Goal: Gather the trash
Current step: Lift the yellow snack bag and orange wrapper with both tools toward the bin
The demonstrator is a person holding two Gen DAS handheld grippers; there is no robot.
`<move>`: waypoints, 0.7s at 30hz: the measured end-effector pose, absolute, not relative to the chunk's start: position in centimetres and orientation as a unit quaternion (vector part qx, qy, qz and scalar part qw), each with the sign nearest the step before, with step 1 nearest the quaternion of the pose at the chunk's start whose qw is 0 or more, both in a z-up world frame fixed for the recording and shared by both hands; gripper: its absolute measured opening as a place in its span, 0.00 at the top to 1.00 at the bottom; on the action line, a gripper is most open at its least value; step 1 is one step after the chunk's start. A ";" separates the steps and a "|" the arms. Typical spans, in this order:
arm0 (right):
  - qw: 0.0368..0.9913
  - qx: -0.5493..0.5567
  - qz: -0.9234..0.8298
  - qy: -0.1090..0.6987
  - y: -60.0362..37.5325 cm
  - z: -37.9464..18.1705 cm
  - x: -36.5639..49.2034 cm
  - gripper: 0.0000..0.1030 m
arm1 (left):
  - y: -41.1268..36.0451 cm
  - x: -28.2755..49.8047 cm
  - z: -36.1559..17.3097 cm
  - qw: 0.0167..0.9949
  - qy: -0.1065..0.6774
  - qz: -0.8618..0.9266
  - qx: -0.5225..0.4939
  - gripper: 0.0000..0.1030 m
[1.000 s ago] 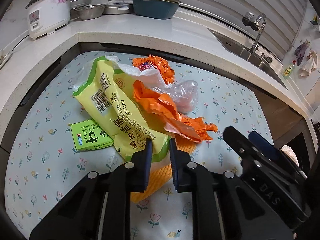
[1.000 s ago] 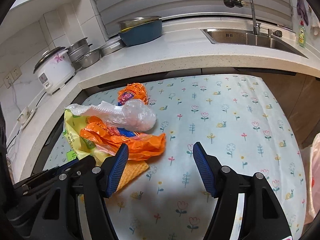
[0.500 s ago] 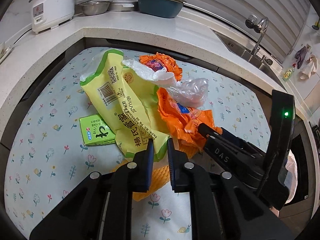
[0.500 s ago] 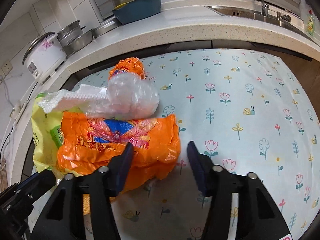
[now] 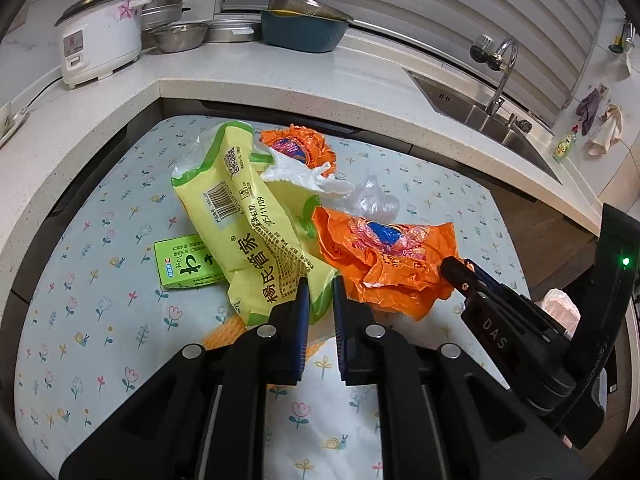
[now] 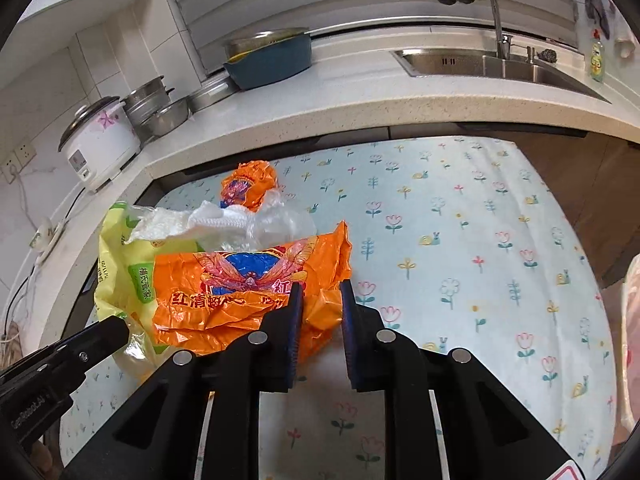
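A pile of trash lies on the flowered tablecloth (image 5: 100, 320). My left gripper (image 5: 319, 296) is shut on the near end of a yellow-green snack bag (image 5: 248, 232). My right gripper (image 6: 321, 300) is shut on the edge of an orange plastic bag (image 6: 240, 292), which also shows in the left wrist view (image 5: 384, 256). Behind lie a second crumpled orange bag (image 5: 298, 146), white paper (image 5: 300, 172), a clear plastic bag (image 5: 376, 200) and a small green carton (image 5: 188, 262). An orange mesh piece (image 5: 224, 334) lies under the yellow bag.
A stone counter (image 5: 280, 84) wraps the table's far and left sides, with a rice cooker (image 5: 100, 36), steel bowls (image 5: 180, 36), a blue basin (image 5: 304, 30) and a sink with faucet (image 5: 496, 80). A pink bag (image 6: 630, 340) hangs off the table's right edge.
My right gripper moved forward and left to the orange bag and closed on its edge, lifting it. My left gripper stayed shut on the yellow bag and moved slightly.
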State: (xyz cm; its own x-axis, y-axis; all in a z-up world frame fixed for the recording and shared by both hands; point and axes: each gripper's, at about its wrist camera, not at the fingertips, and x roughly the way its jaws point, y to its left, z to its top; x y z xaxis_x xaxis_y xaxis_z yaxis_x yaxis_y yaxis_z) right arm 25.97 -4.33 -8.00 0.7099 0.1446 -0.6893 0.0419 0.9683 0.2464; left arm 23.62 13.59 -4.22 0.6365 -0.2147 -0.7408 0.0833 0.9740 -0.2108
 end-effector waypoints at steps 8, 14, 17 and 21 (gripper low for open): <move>0.939 0.110 -0.029 0.325 -9.1 -3.3 20.6 0.85 | 9.5 20.2 -0.9 0.911 0.389 -0.122 -0.060 0.91; 0.943 0.128 -0.065 0.300 -13.9 -1.3 16.7 0.86 | 6.1 18.0 0.8 0.914 0.375 -0.149 -0.046 0.92; 0.944 0.134 -0.080 0.290 -15.9 -0.7 14.8 0.86 | 4.4 16.8 1.4 0.914 0.369 -0.163 -0.037 0.92; 0.945 0.142 -0.096 0.277 -18.2 -0.1 12.6 0.86 | 1.9 15.3 2.3 0.911 0.365 -0.190 -0.030 0.93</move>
State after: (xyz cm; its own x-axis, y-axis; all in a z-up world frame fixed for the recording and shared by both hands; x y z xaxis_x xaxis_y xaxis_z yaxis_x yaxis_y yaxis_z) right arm 12.63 -18.20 -0.11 0.8283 -0.1019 -0.5509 0.2593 0.9414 0.2157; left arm 15.27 1.92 2.29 0.6613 -0.3691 -0.6530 0.3247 0.9256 -0.1943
